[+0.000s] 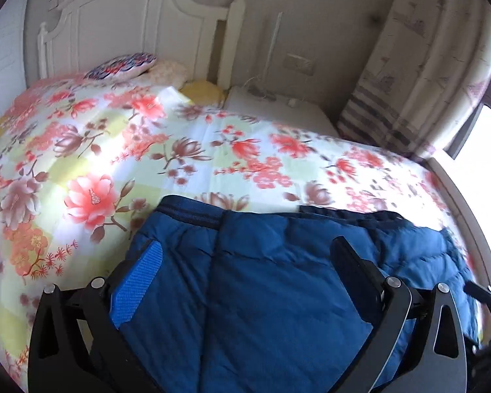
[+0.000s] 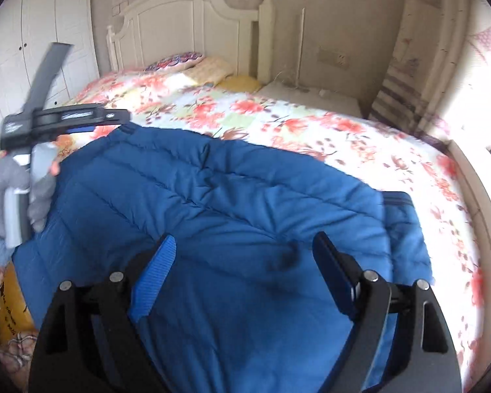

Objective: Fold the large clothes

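A blue quilted puffer jacket (image 2: 212, 203) lies spread on the near part of a bed covered by a floral bedspread (image 2: 311, 124), its stitched panels puffed and creased, one dark-trimmed edge toward the headboard (image 2: 193, 23).

The right gripper (image 2: 245, 258) hovers over the jacket with its jaws wide apart and nothing between them; the blue ribbed pad (image 2: 154, 281) on one side and the darker pad opposite both stand clear of the fabric.

In the left wrist view the left gripper (image 1: 245, 262) also hangs above the jacket (image 1: 262, 278), jaws spread wide and empty.

From the right wrist view, that left gripper's body (image 2: 65, 118) shows at the jacket's left edge, held by a hand in a grey glove (image 2: 13, 180).

Pillows (image 2: 193, 62) sit by the white headboard, a nightstand (image 2: 311, 98) beside the bed.
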Action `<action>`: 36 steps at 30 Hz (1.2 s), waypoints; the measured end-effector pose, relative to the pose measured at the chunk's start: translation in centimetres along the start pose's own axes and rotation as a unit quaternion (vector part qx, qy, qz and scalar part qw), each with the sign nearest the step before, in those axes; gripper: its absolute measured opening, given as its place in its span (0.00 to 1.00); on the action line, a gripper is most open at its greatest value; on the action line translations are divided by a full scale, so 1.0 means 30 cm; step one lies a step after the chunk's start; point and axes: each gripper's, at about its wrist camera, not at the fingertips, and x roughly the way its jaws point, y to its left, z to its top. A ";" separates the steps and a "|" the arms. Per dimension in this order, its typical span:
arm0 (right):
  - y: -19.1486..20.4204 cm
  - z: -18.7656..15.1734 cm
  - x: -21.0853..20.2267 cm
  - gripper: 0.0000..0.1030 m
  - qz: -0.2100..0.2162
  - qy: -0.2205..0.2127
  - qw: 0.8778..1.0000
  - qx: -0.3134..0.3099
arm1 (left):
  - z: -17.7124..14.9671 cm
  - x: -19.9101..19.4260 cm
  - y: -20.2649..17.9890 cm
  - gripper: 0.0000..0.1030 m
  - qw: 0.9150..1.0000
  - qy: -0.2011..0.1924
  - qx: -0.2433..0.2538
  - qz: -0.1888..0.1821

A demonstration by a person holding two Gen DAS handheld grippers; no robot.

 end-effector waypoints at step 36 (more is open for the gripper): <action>0.057 -0.276 -0.254 0.93 0.009 -0.072 0.997 -0.006 | -0.369 -0.441 0.012 0.95 0.994 -0.091 0.058 0.017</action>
